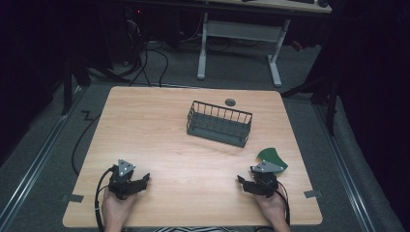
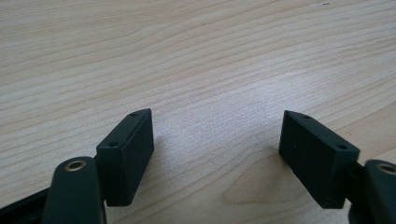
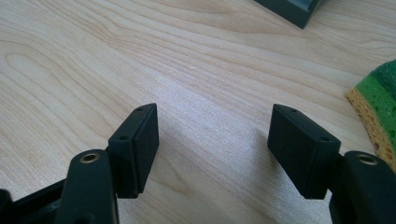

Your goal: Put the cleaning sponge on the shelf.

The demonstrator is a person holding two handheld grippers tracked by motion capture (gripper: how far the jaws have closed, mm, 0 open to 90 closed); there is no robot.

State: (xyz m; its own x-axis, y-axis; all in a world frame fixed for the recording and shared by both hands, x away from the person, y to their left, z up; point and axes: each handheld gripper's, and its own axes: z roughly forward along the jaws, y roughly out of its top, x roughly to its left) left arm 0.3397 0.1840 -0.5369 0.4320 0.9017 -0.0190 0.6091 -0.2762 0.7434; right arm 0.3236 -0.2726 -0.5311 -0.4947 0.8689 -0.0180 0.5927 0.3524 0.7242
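Observation:
A dark wire basket (image 1: 220,123) stands on the wooden table (image 1: 159,130), a little behind its middle. A green-topped sponge (image 1: 272,158) with a yellow underside lies near the right edge; its corner (image 3: 379,109) shows in the right gripper view. My right gripper (image 1: 244,182) rests low at the front right, just beside the sponge, open with bare wood between its jaws (image 3: 215,140). At the front left my left gripper (image 1: 144,180) is open too, nothing between its jaws (image 2: 217,142).
A small round dark disc (image 1: 230,102) sits in the table top behind the basket. A corner of the basket (image 3: 292,9) shows at the top of the right gripper view. Beyond the table stand a white desk frame (image 1: 239,34) and floor cables (image 1: 150,60).

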